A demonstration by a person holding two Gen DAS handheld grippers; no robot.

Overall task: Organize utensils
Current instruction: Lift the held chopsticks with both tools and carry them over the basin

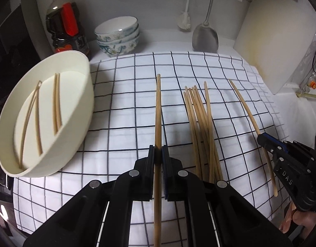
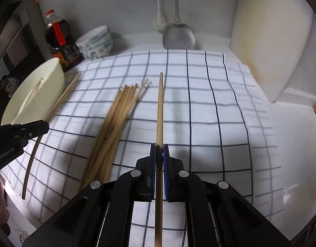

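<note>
My left gripper (image 1: 158, 153) is shut on a bamboo chopstick (image 1: 158, 111) that runs forward between its jaws, above the checked cloth (image 1: 125, 107). My right gripper (image 2: 159, 151) is shut on another chopstick (image 2: 160, 107), held the same way. Each gripper shows in the other's view: the right one (image 1: 263, 141) at the right edge, the left one (image 2: 43, 127) at the left edge. A pile of several chopsticks (image 1: 201, 127) lies on the cloth between them, also in the right wrist view (image 2: 114, 121). A cream oval tray (image 1: 86, 94) at the left holds several chopsticks (image 1: 56, 103).
At the back stand a dark sauce bottle (image 1: 64, 24), stacked patterned bowls (image 1: 117, 36), a metal spatula (image 1: 205, 37) and a white brush (image 1: 184, 23). A white cutting board (image 1: 277, 41) leans at the right. The cloth's right edge (image 2: 261, 123) meets the white counter.
</note>
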